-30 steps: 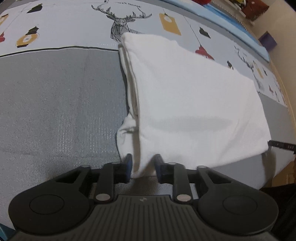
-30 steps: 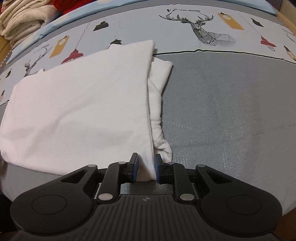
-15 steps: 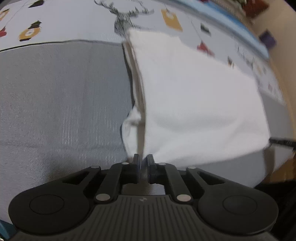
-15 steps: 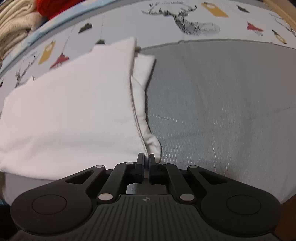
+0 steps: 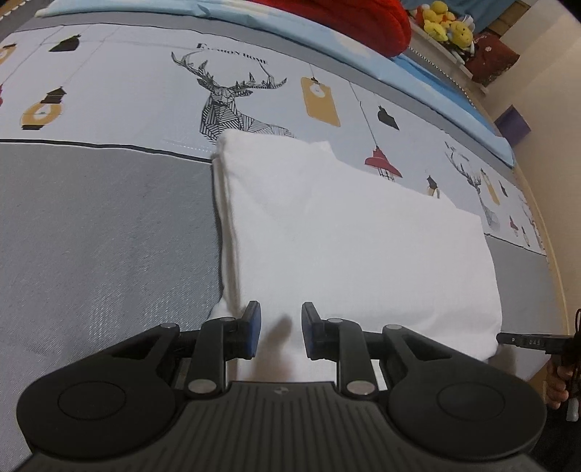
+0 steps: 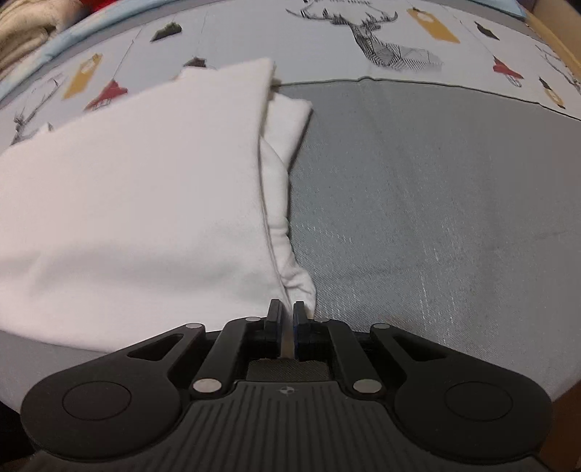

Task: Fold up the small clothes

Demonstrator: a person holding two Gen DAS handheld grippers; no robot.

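Observation:
A folded white garment point(image 5: 345, 247) lies flat on the bed, its layered edge toward the grey part of the cover. My left gripper point(image 5: 279, 326) hovers over the garment's near edge. Its jaws are opening, and the cloth lies under the gap with no pad pressing on it. In the right wrist view the same garment point(image 6: 145, 199) fills the left half, with a narrower folded layer sticking out along its right side. My right gripper point(image 6: 287, 316) is shut, pinching a thin bit of cloth at the garment's near right corner.
The bed cover point(image 5: 109, 236) is grey near me and printed with deer and lanterns farther back. A red bundle point(image 5: 363, 21), yellow plush toys point(image 5: 446, 25) and a purple box point(image 5: 512, 123) sit beyond it. Cream clothes point(image 6: 25, 32) are stacked far left. A hand point(image 5: 557, 377) shows at the right edge.
The left jaws closed on the garment's near edge, then spread apart as the gripper drew back and rose. The right jaws closed on the near corner and stay closed.

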